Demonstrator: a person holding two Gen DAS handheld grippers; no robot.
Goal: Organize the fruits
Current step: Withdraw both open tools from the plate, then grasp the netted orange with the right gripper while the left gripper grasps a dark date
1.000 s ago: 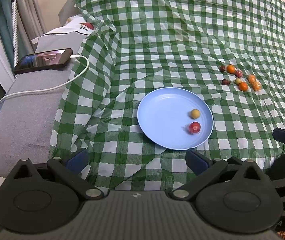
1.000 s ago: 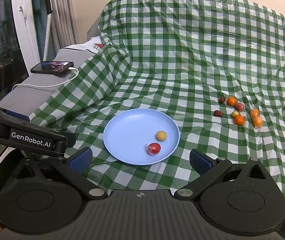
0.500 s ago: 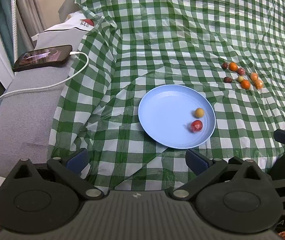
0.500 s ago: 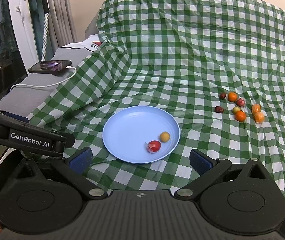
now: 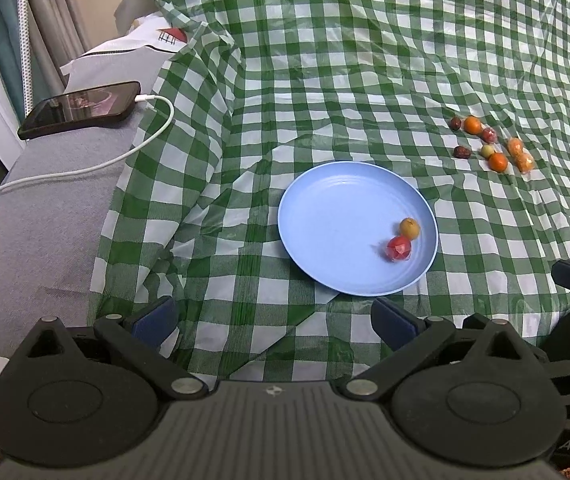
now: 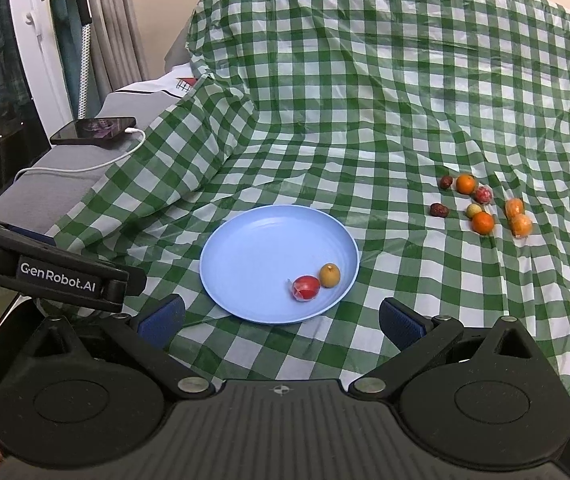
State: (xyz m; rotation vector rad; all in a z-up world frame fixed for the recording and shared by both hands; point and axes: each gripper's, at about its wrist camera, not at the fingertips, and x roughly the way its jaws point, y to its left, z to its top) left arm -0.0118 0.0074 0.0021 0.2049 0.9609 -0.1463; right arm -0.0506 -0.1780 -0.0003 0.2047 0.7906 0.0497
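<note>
Hovering spread and empty, left gripper (image 5: pixel 273 316) and right gripper (image 6: pixel 281 318) face the blue plate (image 6: pixel 253 248) just ahead, holding red fruit (image 6: pixel 306 287) touching yellow fruit (image 6: pixel 330 275); loose fruit cluster (image 6: pixel 481 208) far ahead-right.

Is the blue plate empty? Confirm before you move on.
No, the blue plate already holds two fruits near its right rim: a red fruit and a yellow fruit touching it.

The left gripper (image 5: pixel 273 316) is level, its jaws spread wide with nothing between them. The right gripper (image 6: pixel 281 316) sits just beside it, jaws equally wide and empty.
</note>
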